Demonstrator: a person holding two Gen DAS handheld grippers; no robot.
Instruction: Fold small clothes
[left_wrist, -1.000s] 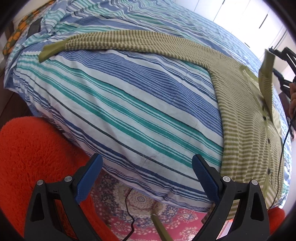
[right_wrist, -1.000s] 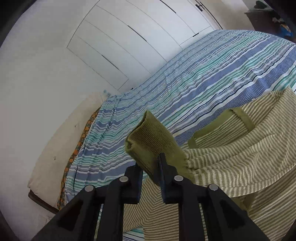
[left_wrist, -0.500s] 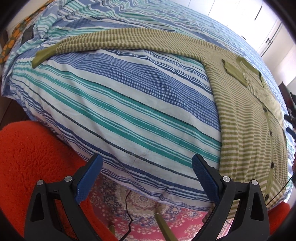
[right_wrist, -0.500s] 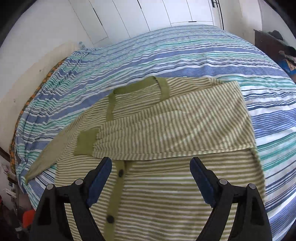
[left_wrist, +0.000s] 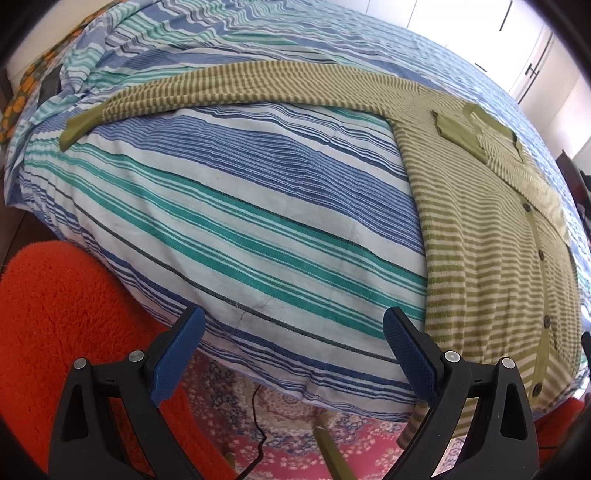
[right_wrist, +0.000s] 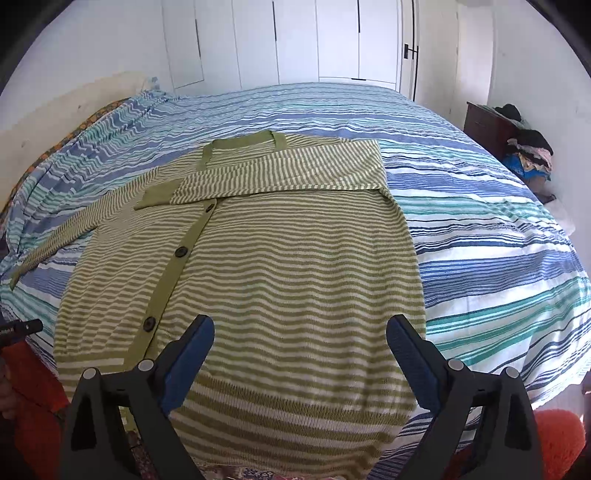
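Note:
A green and cream striped cardigan (right_wrist: 280, 258) lies flat, buttons up, on the striped bed (right_wrist: 480, 229). Its right sleeve (right_wrist: 280, 173) is folded across the chest, its cuff (right_wrist: 157, 194) resting left of the button band. The other sleeve (left_wrist: 236, 86) stretches straight out across the bed, also seen in the right wrist view (right_wrist: 59, 243). My right gripper (right_wrist: 299, 354) is open and empty above the cardigan's hem. My left gripper (left_wrist: 291, 350) is open and empty at the bed's near edge, left of the cardigan body (left_wrist: 491, 258).
An orange fluffy rug (left_wrist: 62, 314) and a patterned carpet (left_wrist: 295, 413) lie on the floor below the bed edge. A dark nightstand (right_wrist: 491, 129) with piled clothes stands at the far right. White wardrobe doors (right_wrist: 295, 40) stand behind the bed.
My right gripper has let go of the sleeve cuff, which now lies folded across the chest, and has pulled back over the hem. My left gripper stays open and has barely moved.

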